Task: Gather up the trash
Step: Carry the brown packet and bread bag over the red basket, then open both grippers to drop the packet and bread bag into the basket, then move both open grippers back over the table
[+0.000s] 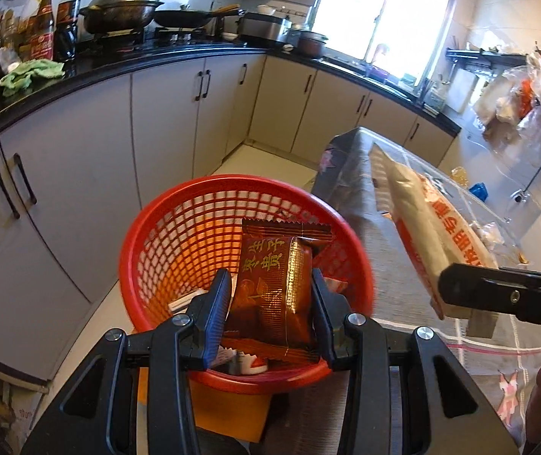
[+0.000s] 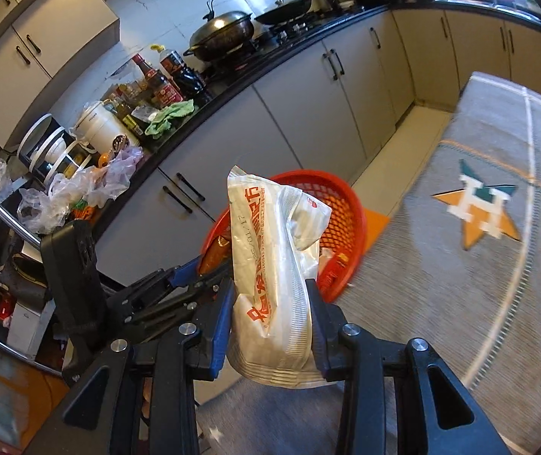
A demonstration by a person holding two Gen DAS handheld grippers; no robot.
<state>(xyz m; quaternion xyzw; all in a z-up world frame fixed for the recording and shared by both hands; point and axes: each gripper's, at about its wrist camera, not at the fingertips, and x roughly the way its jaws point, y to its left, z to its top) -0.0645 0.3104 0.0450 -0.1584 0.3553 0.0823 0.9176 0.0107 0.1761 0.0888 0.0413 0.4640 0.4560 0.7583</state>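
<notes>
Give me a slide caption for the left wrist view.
Left gripper holds a brown snack wrapper over the red basket; the right gripper brings a white packet.

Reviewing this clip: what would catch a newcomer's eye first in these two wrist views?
The red basket beside the cloth-covered table, with wrappers already inside. The left gripper clamps a brown snack packet right over it. The right gripper pinches a white packet with orange print, held just short of the basket.
</notes>
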